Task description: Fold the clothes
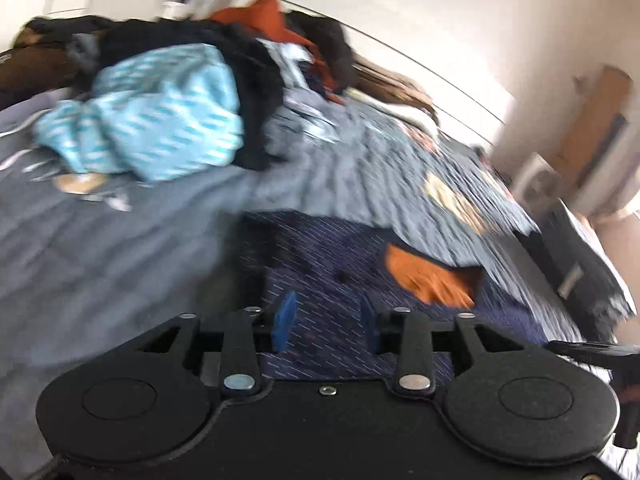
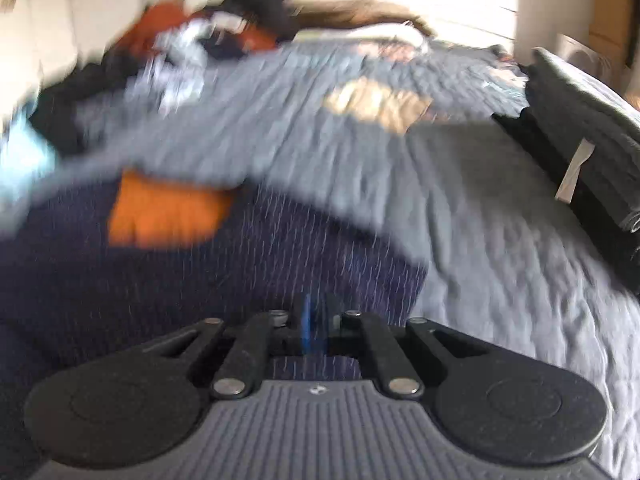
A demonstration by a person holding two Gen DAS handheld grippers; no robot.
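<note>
Navy pinstriped cloth with an orange patch (image 1: 332, 280) lies flat on the grey quilted bed (image 1: 100, 248), under both grippers. Left gripper (image 1: 326, 320) jaws stand apart, empty; right gripper (image 2: 314, 322) jaws are closed, whether pinching cloth is unclear.

Clothes heap (image 1: 172, 92) crowds far left of bed (image 1: 80, 240): light-blue, black, orange garments piled, no clear way through. Navy striped garment (image 1: 332, 272) spread flat just ahead of left tongs (image 1: 326, 320); low, passable above. Grey quilt (image 2: 500, 240) bare at right of right tongs (image 2: 316, 322): open room there. Black folded stack (image 2: 592, 152) blocks bed's right edge. Rumpled grey patterned cloth (image 2: 280, 128) lies across middle, low. Wall (image 1: 420, 20) close behind bed.
</note>
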